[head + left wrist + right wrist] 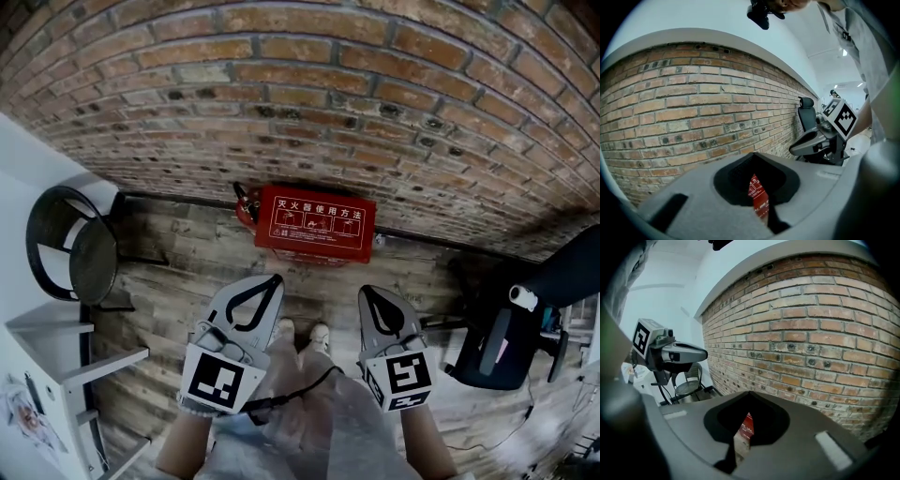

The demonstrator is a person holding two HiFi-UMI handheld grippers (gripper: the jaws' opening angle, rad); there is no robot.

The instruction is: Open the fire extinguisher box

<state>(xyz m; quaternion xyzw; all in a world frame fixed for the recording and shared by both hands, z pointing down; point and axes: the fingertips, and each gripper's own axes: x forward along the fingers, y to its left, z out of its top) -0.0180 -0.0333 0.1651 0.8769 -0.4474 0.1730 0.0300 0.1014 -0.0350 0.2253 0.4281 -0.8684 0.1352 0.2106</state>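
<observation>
The red fire extinguisher box (315,224) stands on the wooden floor against the brick wall, lid closed, white print on its face. A black extinguisher handle (246,201) pokes out at its left end. My left gripper (274,279) and right gripper (367,292) hang side by side in front of the box, well short of it, both shut with nothing held. In the left gripper view a sliver of the red box (758,194) shows through the slit of the closed jaws, and the right gripper (815,140) is beside it. The right gripper view shows the box (747,424) the same way.
A black round-seated chair (73,246) and a white shelf unit (66,361) stand at the left. A black office chair (511,323) is at the right. A dark pipe (178,197) runs along the wall's foot. The person's shoes (302,333) are between the grippers.
</observation>
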